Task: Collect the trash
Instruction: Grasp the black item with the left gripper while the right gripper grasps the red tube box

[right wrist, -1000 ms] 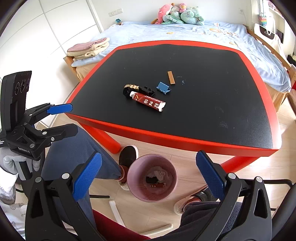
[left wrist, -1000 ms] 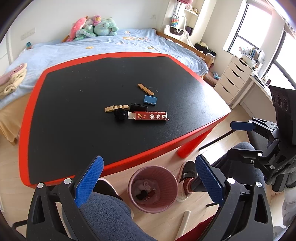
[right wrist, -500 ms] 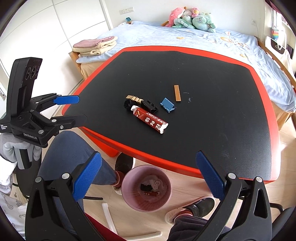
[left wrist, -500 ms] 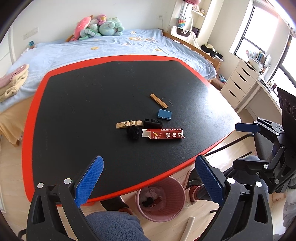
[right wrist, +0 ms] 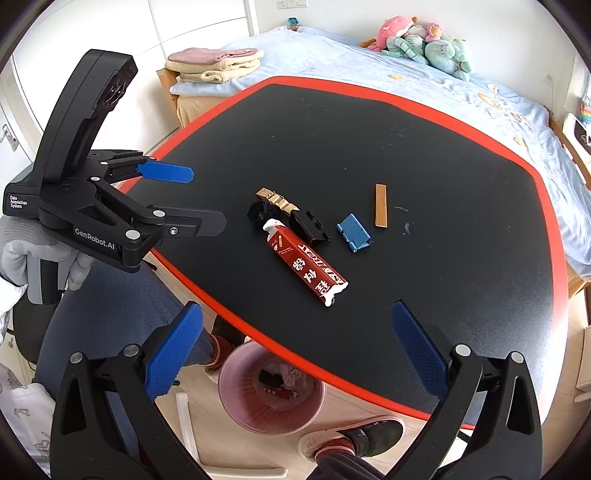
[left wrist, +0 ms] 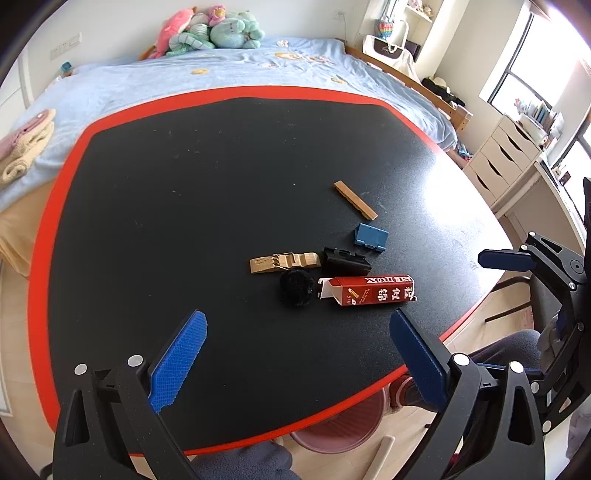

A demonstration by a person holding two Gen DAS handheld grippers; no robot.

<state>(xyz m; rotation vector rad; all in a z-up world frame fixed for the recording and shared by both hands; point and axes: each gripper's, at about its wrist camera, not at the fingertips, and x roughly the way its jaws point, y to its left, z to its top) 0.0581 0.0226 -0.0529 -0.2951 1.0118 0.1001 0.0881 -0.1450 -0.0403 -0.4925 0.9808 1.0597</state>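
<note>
Trash lies on a black table with a red rim (left wrist: 55, 206) (right wrist: 436, 114): a red carton (left wrist: 369, 291) (right wrist: 306, 266), a black fuzzy ball (left wrist: 296, 287) (right wrist: 258, 214), a tan wooden piece (left wrist: 284, 261) (right wrist: 275, 197), a black clip (left wrist: 346, 260) (right wrist: 310, 227), a blue piece (left wrist: 370, 236) (right wrist: 353, 232) and a wooden strip (left wrist: 355, 199) (right wrist: 381, 205). A pink bin (right wrist: 271, 391) (left wrist: 332, 432) with trash inside stands on the floor under the near edge. My left gripper (left wrist: 295, 354) (right wrist: 192, 199) is open and empty over the table's near part. My right gripper (right wrist: 295, 350) is open and empty above the near edge.
A bed with blue sheets (left wrist: 221, 74) and plush toys (left wrist: 210, 33) lies behind the table. White drawers (left wrist: 502, 158) stand at the right. Folded towels (right wrist: 214, 64) sit on a stand at the left. My legs and shoes (right wrist: 354, 439) are beside the bin.
Both grippers have risen and moved forward over the table. The trash pieces look nearer and the bin has slid toward the bottom of both views. Both stay open.
</note>
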